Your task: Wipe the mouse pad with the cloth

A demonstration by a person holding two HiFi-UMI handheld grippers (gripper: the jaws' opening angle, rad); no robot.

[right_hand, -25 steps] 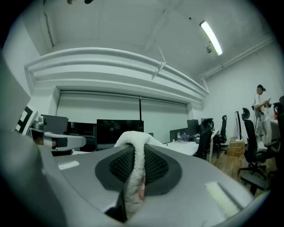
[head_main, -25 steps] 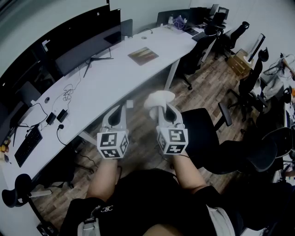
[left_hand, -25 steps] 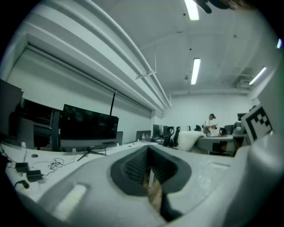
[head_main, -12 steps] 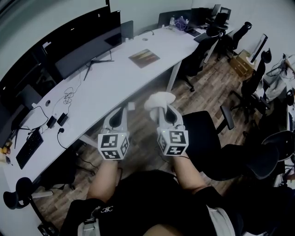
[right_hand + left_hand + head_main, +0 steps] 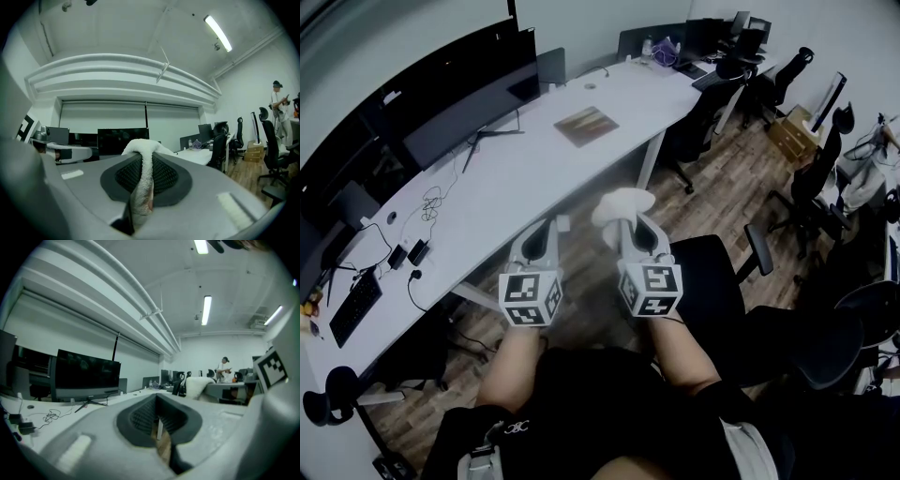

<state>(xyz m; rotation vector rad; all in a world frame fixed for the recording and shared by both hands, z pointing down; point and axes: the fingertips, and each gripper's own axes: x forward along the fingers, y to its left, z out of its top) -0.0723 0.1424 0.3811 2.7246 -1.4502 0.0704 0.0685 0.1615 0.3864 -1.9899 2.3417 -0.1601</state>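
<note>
Head view: both grippers are held out ahead of the person's lap, side by side, marker cubes facing me. They sit over the wooden floor [image 5: 694,202], just off the near edge of the long white desk [image 5: 502,187]. The right gripper [image 5: 624,217] has its jaws clamped on the white cloth [image 5: 622,201], which bunches in a soft lump above the jaw tips. The right gripper view confirms it: a fold of terry cloth runs down between the dark ribbed pads [image 5: 166,176] and drapes over the top of them. The left gripper [image 5: 553,225] carries nothing. In the left gripper view I read its jaws as drawn together, with only a thin slit between them and floorboards showing through. The mouse pad [image 5: 586,126] lies flat on the tabletop toward the right-hand end, with a brownish print and nothing on top. It is well apart from both grippers, and the cloth is not touching it. A wide dark monitor [image 5: 459,117] stands along the back edge, left of the pad. Loose cables [image 5: 431,195] and a keyboard [image 5: 354,302] lie toward the left end. A black office chair [image 5: 717,281] is just right of the right gripper. Far off in both gripper views a person [image 5: 280,105] stands, too small to tell more.
</note>
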